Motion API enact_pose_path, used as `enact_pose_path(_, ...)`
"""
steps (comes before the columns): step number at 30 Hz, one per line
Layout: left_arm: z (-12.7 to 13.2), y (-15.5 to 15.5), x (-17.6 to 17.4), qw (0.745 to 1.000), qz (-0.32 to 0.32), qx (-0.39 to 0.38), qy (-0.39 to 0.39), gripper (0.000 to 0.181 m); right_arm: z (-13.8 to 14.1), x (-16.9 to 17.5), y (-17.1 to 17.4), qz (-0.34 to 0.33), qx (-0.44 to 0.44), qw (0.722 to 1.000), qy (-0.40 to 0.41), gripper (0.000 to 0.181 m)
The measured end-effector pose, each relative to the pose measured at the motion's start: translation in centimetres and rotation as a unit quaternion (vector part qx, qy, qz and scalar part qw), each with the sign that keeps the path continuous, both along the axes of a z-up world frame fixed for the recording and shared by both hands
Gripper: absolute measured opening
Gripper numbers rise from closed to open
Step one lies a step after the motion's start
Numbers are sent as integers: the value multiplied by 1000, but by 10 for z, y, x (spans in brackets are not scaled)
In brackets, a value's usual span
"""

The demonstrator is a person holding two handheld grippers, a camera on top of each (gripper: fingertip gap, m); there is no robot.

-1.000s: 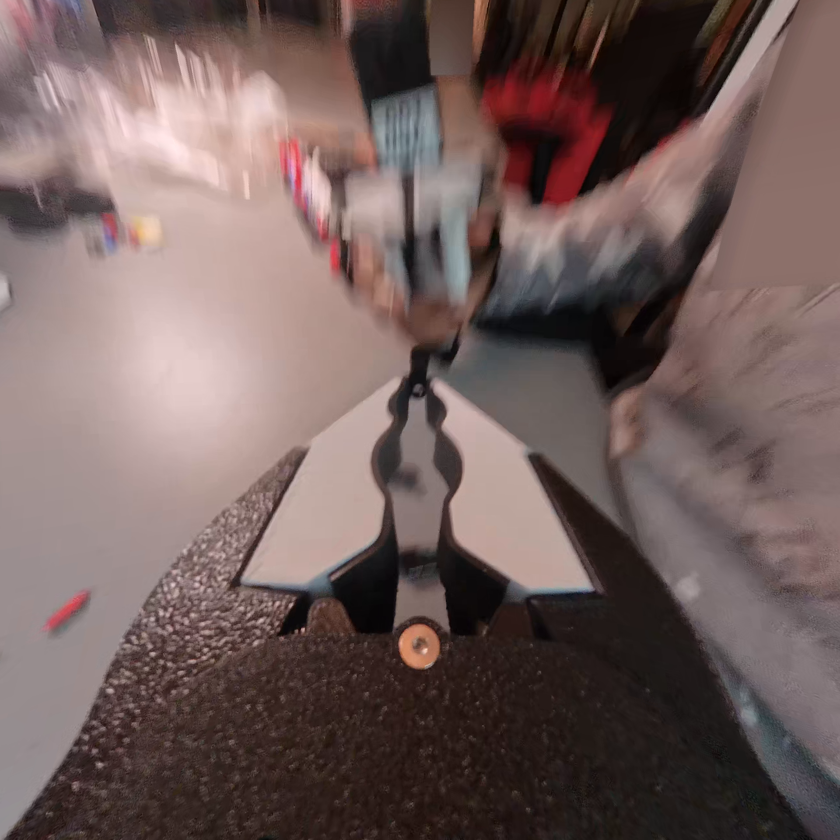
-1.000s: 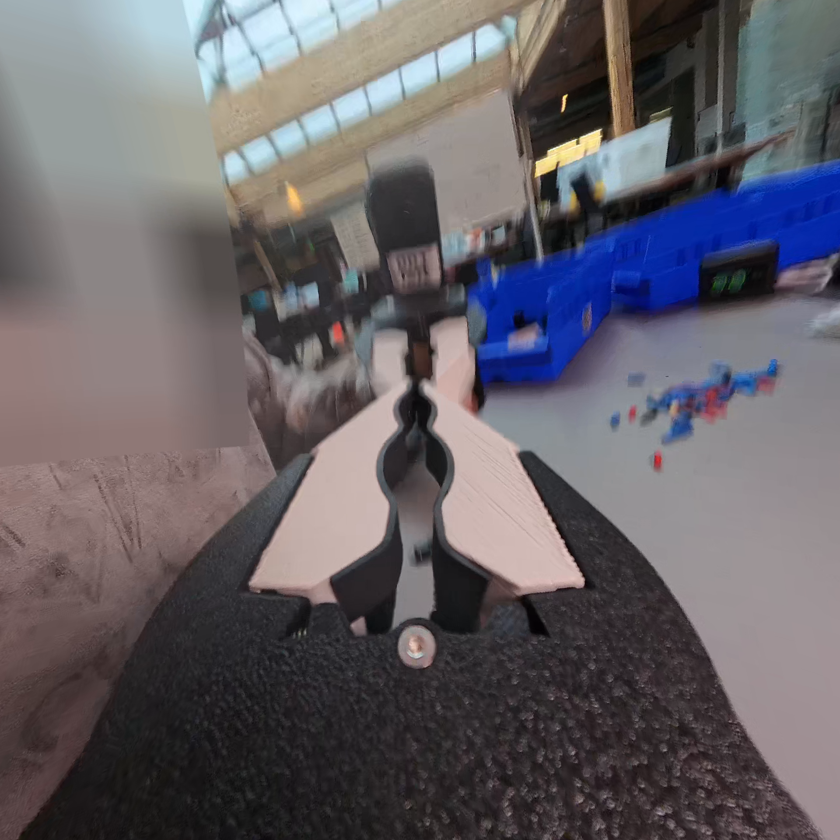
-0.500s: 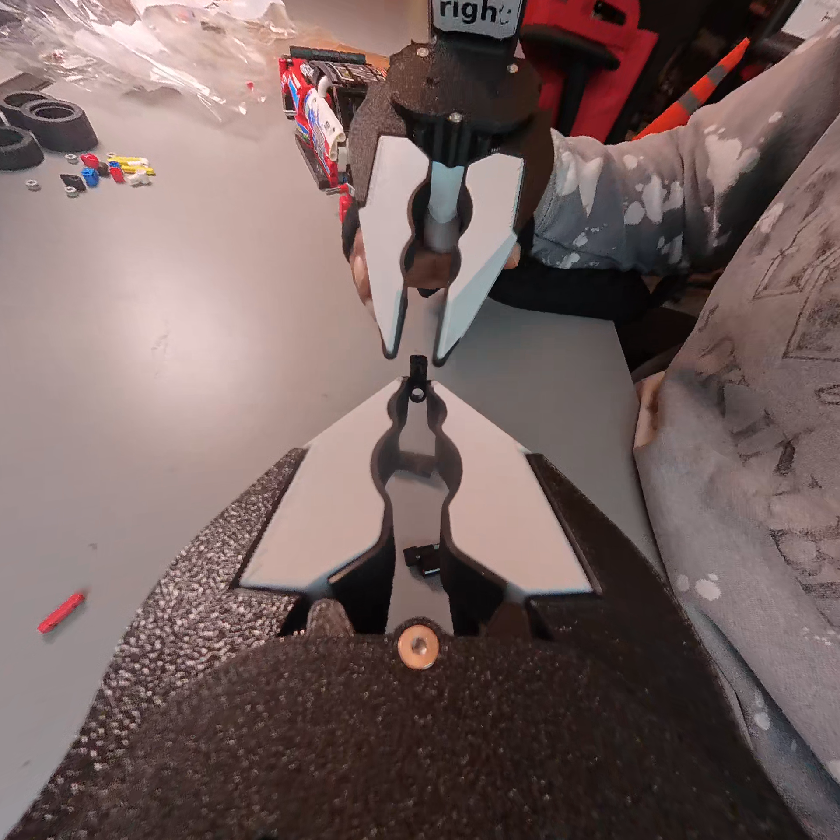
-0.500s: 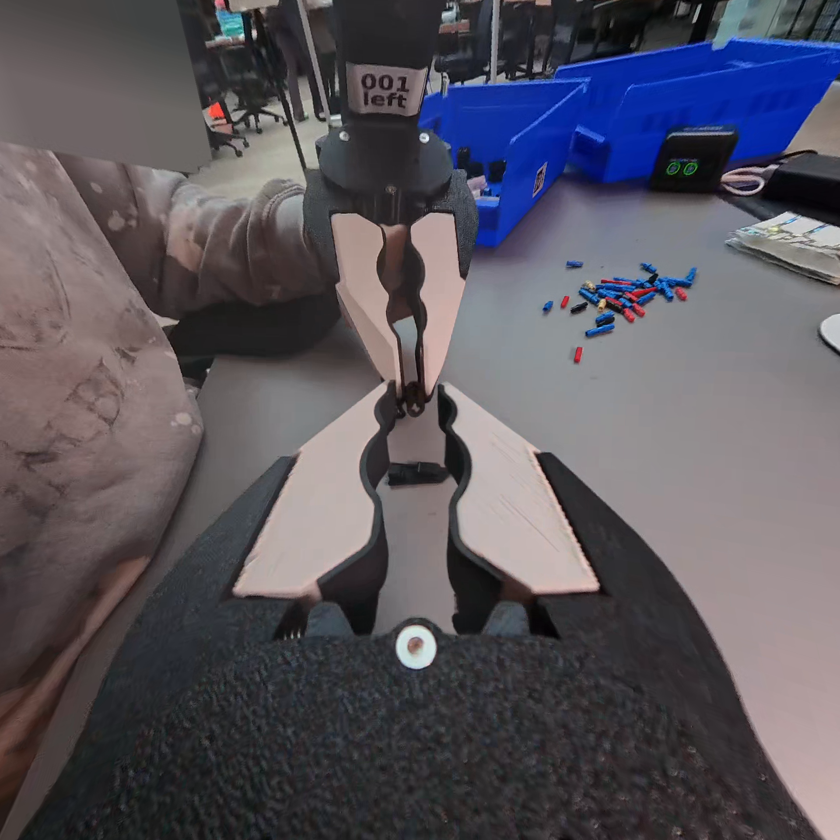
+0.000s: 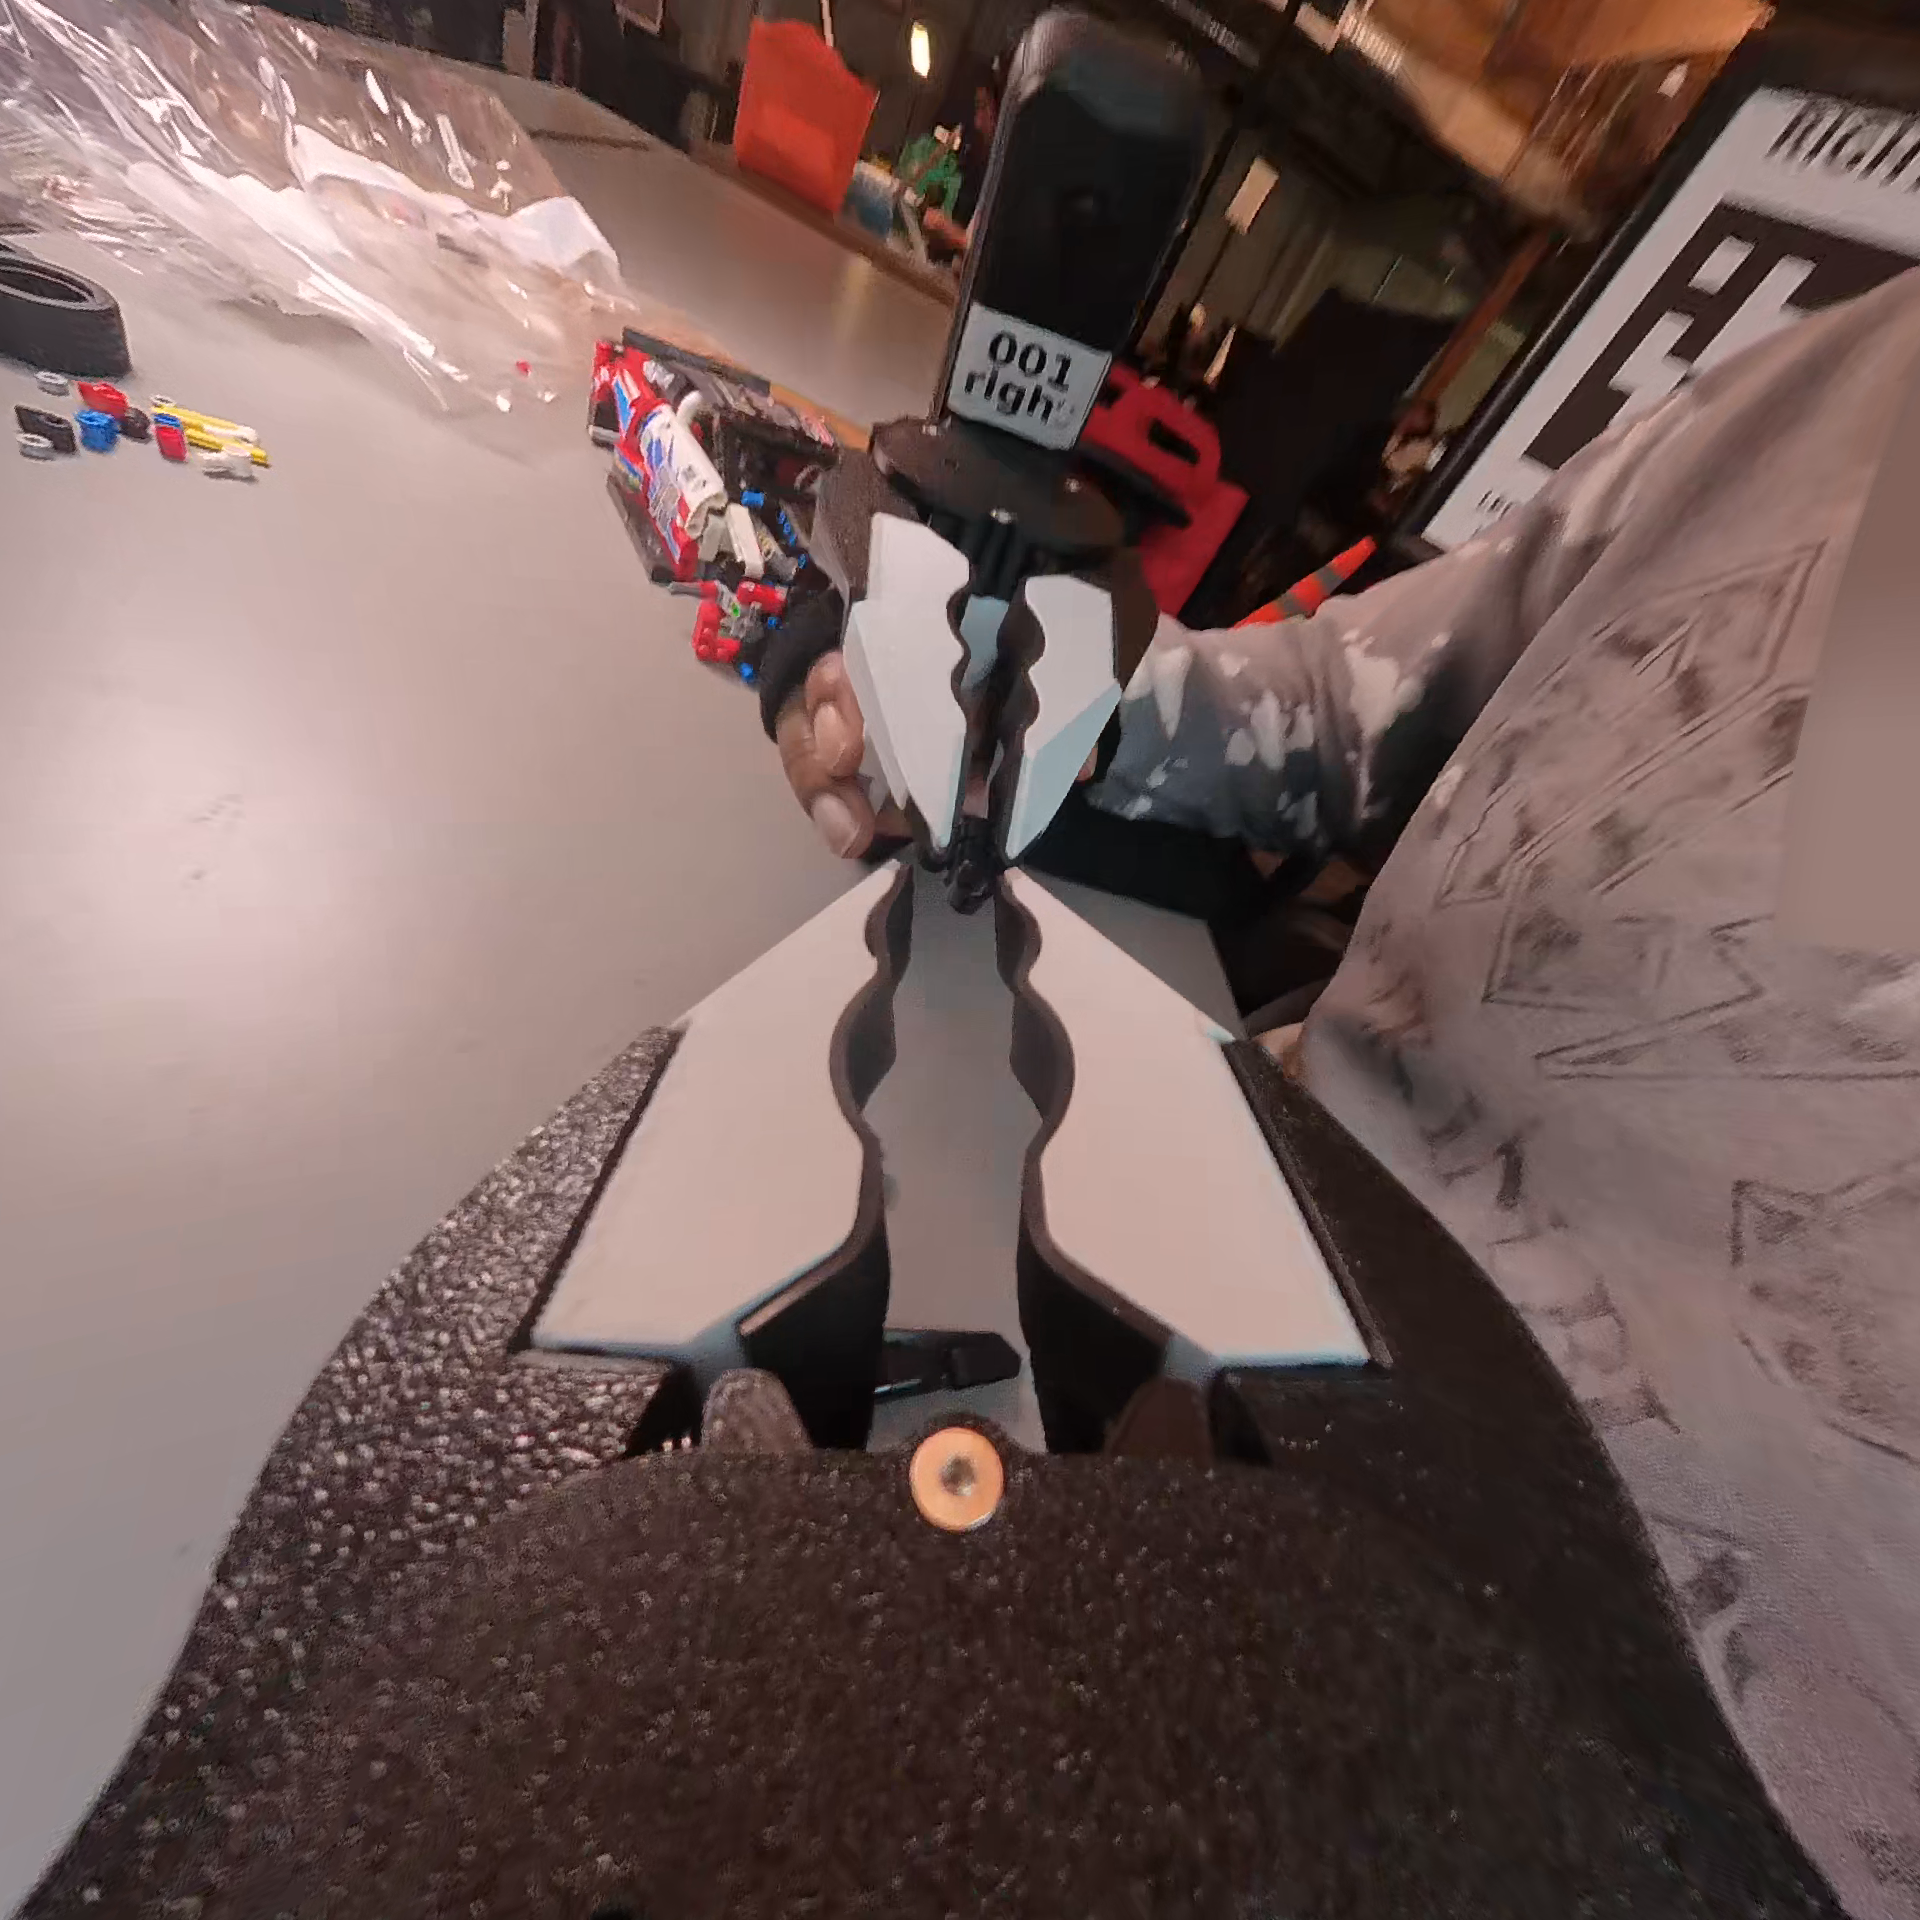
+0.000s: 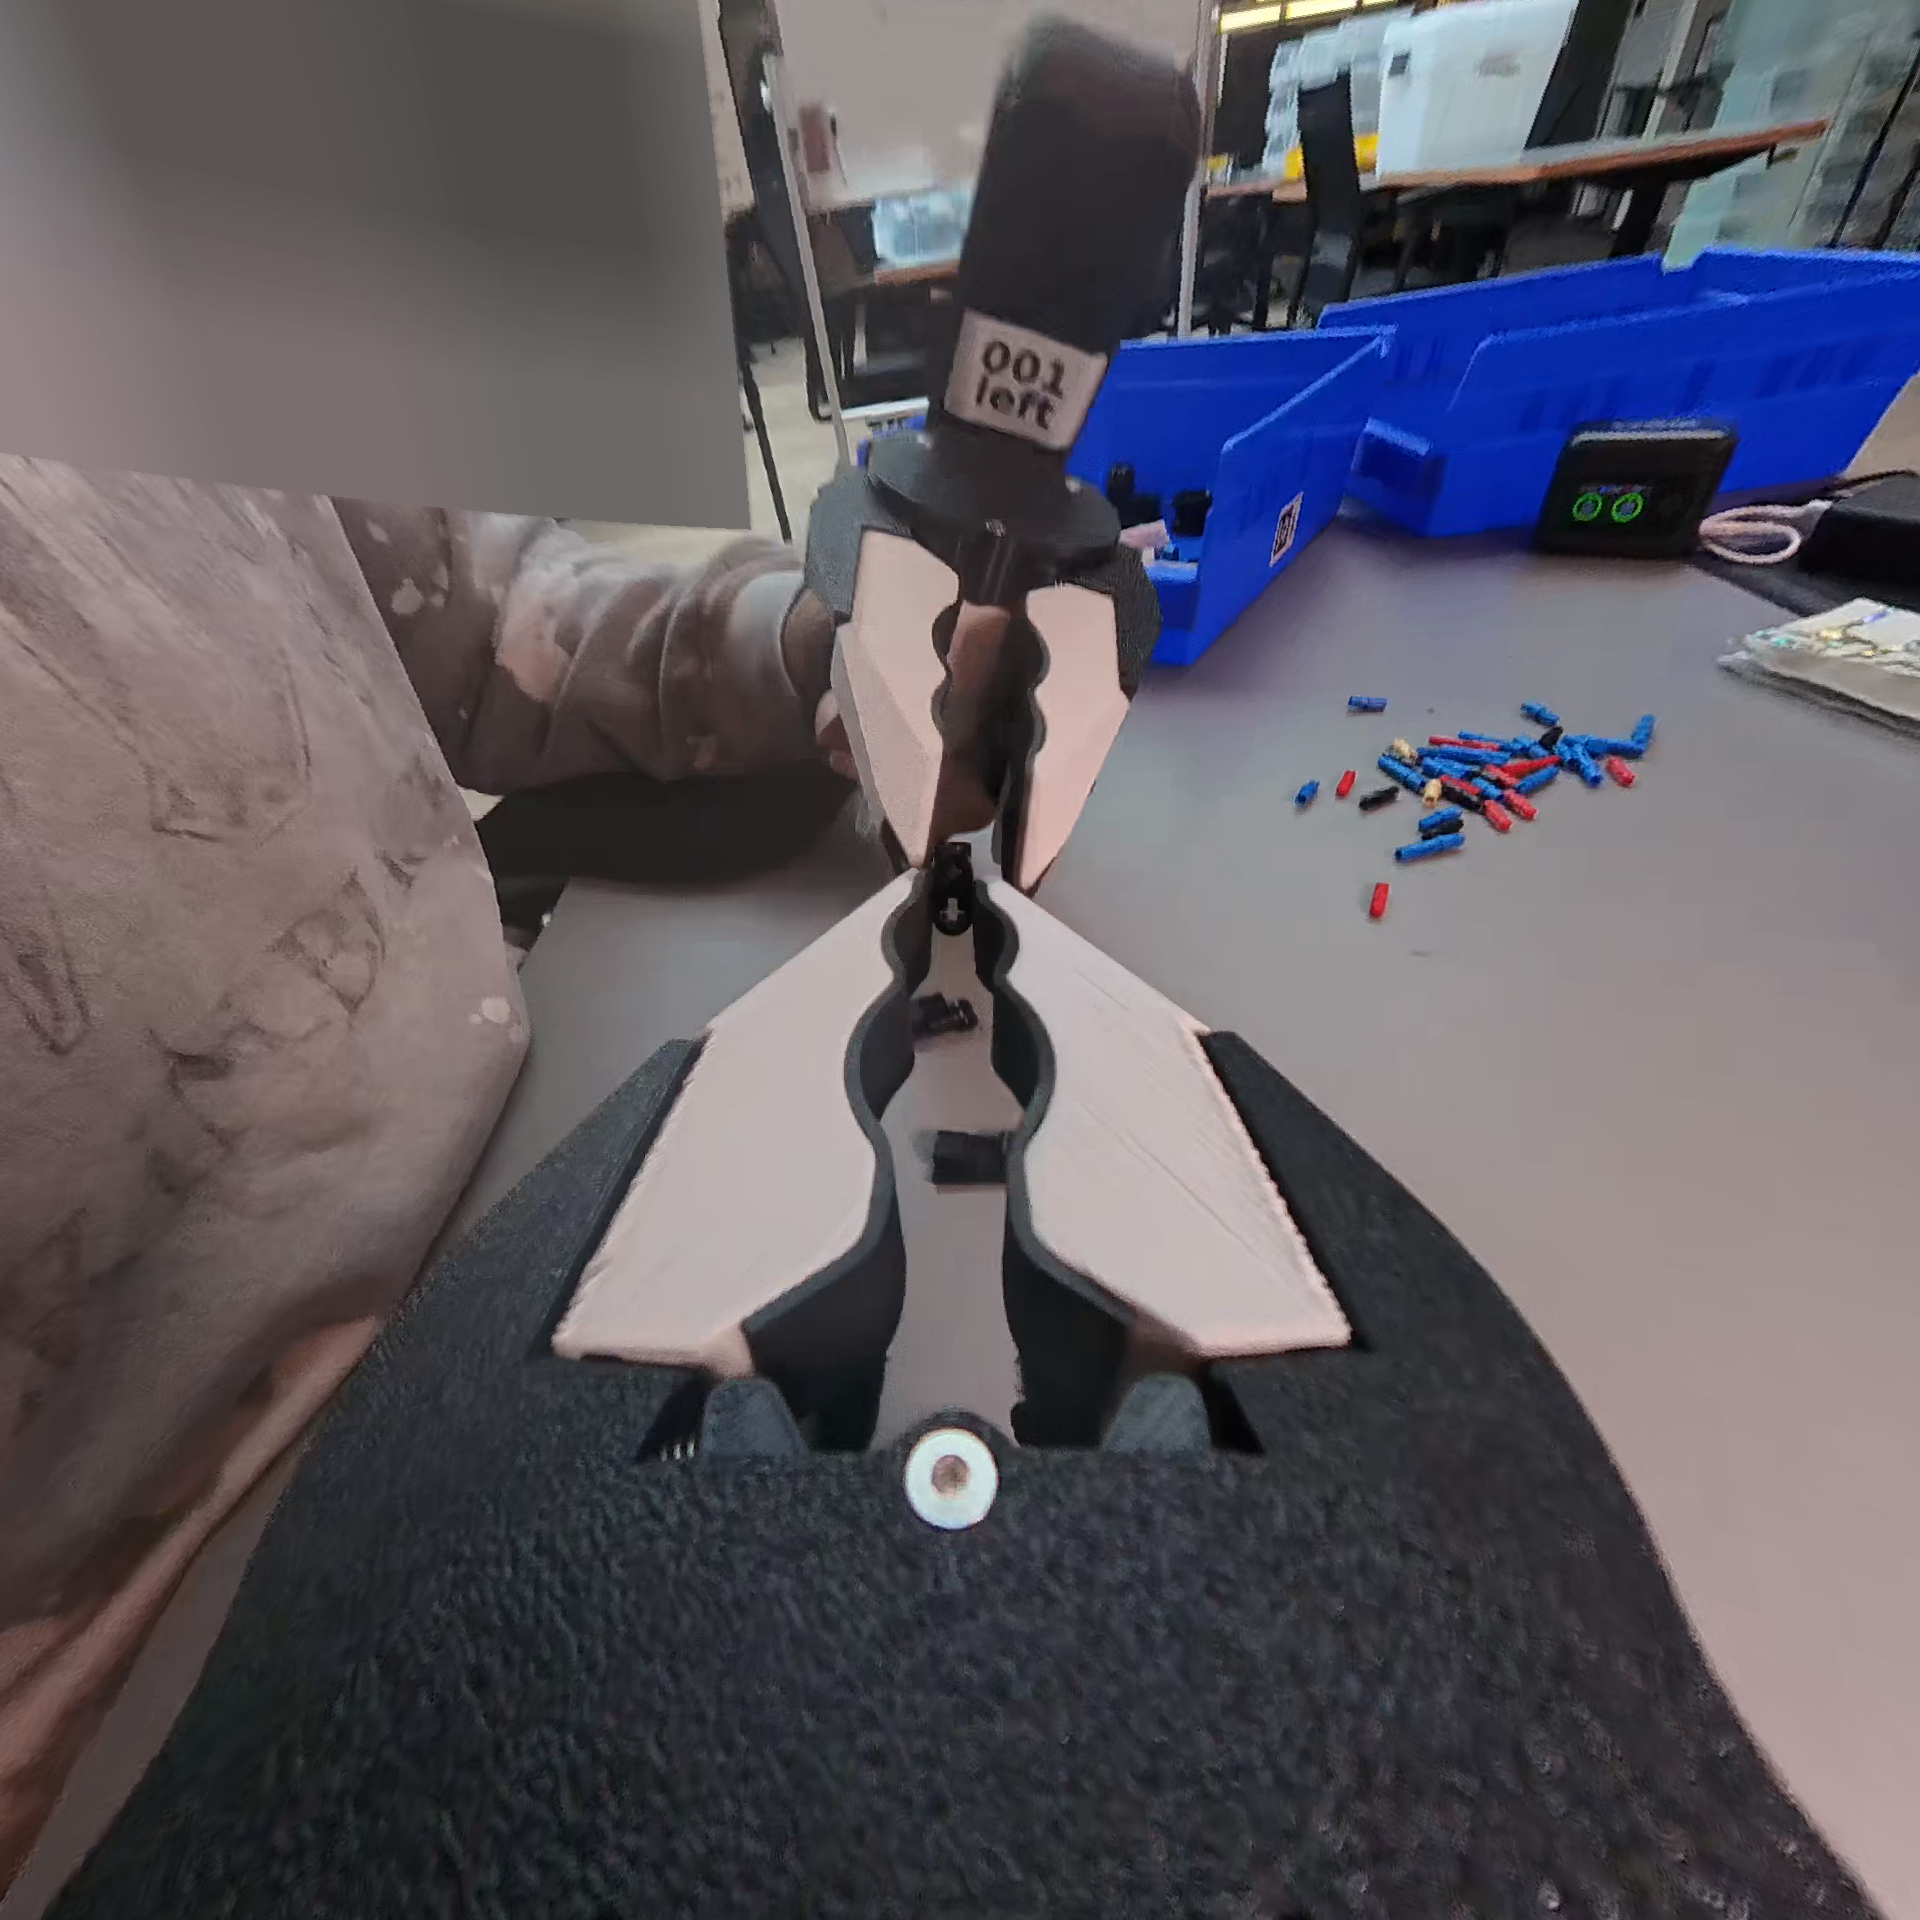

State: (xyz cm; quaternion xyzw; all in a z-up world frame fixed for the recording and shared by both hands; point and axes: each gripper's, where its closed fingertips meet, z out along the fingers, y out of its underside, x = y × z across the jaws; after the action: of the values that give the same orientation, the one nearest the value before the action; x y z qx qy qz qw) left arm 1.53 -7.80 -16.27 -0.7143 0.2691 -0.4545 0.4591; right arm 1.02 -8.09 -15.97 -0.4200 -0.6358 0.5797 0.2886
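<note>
My left gripper (image 5: 948, 875) and my right gripper (image 6: 949, 883) meet tip to tip above the grey table (image 5: 312, 831). The right gripper, also in the left wrist view (image 5: 975, 847), is shut on a small black pin-like piece (image 6: 951, 896), which also shows in the left wrist view (image 5: 964, 883). The left gripper is open, its tips spread on either side of that piece; it also shows in the right wrist view (image 6: 971, 868). Small black pieces (image 6: 971, 1153) lie on the table under the grippers, one in the left wrist view (image 5: 945, 1361).
Blue bins (image 6: 1299, 488), a black device with green lights (image 6: 1631, 499) and a pile of small blue and red pins (image 6: 1496, 769) lie to the right. A red, white and black brick model (image 5: 707, 488), clear plastic bags (image 5: 312, 208), a black tyre (image 5: 52, 322) and small coloured pieces (image 5: 135, 426) lie to the left. Less than 4 cm separates the two grippers' tips.
The grippers came together. The left gripper, earlier shut on the small black piece, has opened. The right gripper, earlier open, has shut on that piece.
</note>
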Motion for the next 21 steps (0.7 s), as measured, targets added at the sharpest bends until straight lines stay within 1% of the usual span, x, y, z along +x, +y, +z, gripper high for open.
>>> enact_pose_path(1,6,-1,0,999,-4,-7,-32,10,5,-1,0,-6,-12,1000,17,6)
enact_pose_path(3,15,-2,2,997,-10,-12,-80,8,14,-1,0,-7,-26,999,44,6)
enact_pose_path(5,19,-2,3,995,-7,-10,-98,6,19,0,0,-7,-32,998,59,5)
enact_pose_path(7,16,1,3,997,4,-7,-71,6,17,0,3,-15,-28,998,57,5)
enact_pose_path(8,15,1,3,998,6,-6,-59,6,17,0,3,-16,-40,998,55,5)
enact_pose_path(10,12,4,2,998,11,-14,-56,6,17,-1,7,-17,-65,996,49,5)
enact_pose_path(14,8,5,3,998,9,-19,-52,6,14,0,9,-6,-78,996,34,4)
enact_pose_path(20,12,4,8,999,1,-14,-48,4,23,3,9,12,-127,991,41,2)
enact_pose_path(21,-10,7,-1,1000,19,-21,13,6,42,10,16,14,-172,981,85,3)
